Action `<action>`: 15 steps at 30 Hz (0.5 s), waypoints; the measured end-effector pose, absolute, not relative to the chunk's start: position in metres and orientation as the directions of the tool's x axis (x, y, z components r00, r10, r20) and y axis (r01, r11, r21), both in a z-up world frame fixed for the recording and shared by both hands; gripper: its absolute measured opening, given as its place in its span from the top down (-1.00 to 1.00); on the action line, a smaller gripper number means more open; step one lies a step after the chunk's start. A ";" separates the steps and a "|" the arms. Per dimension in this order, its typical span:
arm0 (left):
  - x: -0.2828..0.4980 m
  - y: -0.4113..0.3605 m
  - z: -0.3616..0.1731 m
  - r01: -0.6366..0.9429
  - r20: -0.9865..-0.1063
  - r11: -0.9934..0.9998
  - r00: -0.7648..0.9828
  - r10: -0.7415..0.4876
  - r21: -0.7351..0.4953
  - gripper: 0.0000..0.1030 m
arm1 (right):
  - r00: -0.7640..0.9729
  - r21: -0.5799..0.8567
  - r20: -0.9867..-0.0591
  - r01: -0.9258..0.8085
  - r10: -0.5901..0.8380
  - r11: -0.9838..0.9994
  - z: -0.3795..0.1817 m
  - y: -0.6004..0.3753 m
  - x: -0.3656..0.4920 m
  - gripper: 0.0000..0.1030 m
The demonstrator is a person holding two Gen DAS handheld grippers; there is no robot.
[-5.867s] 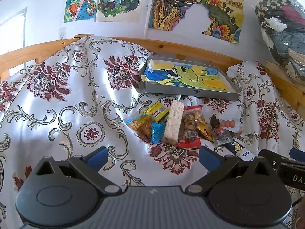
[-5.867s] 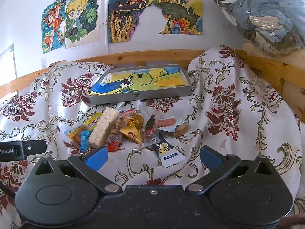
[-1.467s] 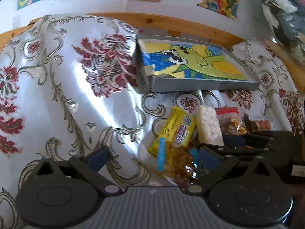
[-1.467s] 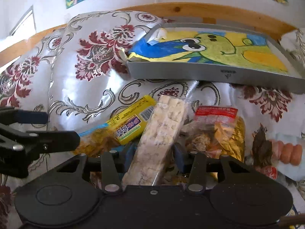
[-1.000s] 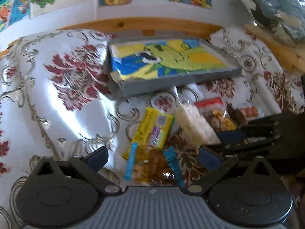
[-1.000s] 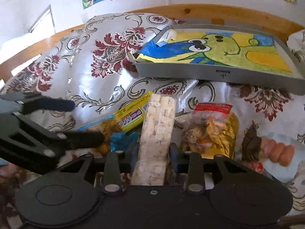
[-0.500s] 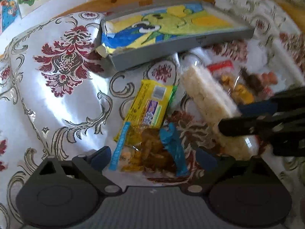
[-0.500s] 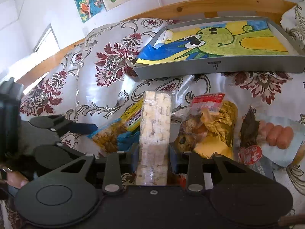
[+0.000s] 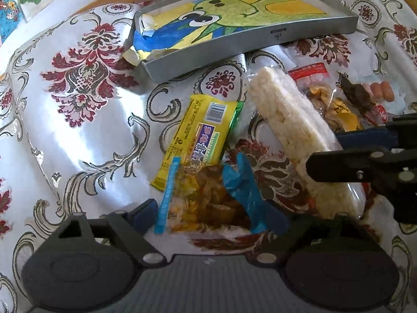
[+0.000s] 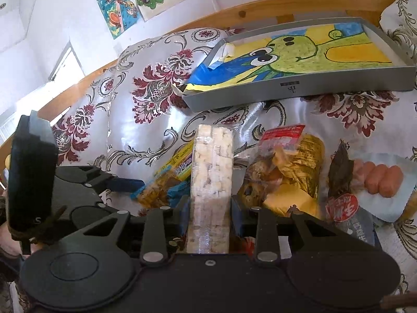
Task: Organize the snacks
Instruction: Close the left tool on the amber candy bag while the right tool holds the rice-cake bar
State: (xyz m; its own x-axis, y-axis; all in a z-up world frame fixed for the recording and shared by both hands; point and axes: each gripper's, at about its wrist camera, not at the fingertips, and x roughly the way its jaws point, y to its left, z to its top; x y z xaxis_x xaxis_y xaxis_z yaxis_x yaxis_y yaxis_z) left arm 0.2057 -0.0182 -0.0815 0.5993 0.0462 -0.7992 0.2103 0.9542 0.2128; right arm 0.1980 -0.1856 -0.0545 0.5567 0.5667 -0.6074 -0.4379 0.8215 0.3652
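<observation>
One puffed-rice bar [image 10: 211, 180] in clear wrap is clamped between the two fingers of the right gripper [image 10: 209, 210], at lower centre of the right wrist view; its far end points up the frame toward the tray. In the left wrist view the same bar [image 9: 294, 130] runs diagonally at centre right, with the right gripper [image 9: 365, 156] entering from the right edge.

The left gripper [image 9: 212, 215] stands wide, holding nothing. Its two blue-tipped fingers flank one clear snack bag with blue trim [image 9: 208, 198] at lower centre; contact cannot be confirmed.

One yellow wrapped bar [image 9: 199, 135] lies just above that bag, overlapping its upper edge. One clear bag with a red header [image 10: 282, 167], containing yellow-wrapped pieces, lies just right of the rice bar. One pack of small sausages [image 10: 380, 180], of which three show, sits at the right edge. One dark snack packet with a red label [image 10: 341, 190] lies between these two.

One grey tray [image 9: 260, 44] occupies the upper centre, lined with one yellow, green and blue drawing. All items rest on one white cloth with red floral motifs [image 9: 78, 99]. Several colour drawings [image 10: 125, 2] hang on the wall at upper left.
</observation>
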 end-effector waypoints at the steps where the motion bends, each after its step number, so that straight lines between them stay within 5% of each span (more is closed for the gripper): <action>1: 0.207 -0.018 -0.082 0.208 -0.800 0.955 0.598 0.045 0.210 -0.78 | 0.557 0.366 -0.607 -0.438 0.567 0.821 -0.055 -0.186 0.198 0.33; 15: 0.211 -0.015 -0.083 0.187 -0.806 0.968 0.591 0.023 0.165 -0.50 | 0.555 0.371 -0.607 -0.436 0.569 0.820 -0.056 -0.187 0.198 0.33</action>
State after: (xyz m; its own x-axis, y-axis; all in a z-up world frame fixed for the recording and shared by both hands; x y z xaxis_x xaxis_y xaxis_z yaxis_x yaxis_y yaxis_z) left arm 0.2111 -0.0151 -0.0832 0.5910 0.0233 -0.8063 0.1875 0.9682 0.1654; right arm 0.1983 -0.1868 -0.0560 0.5547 0.5694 -0.6067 -0.4359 0.8199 0.3710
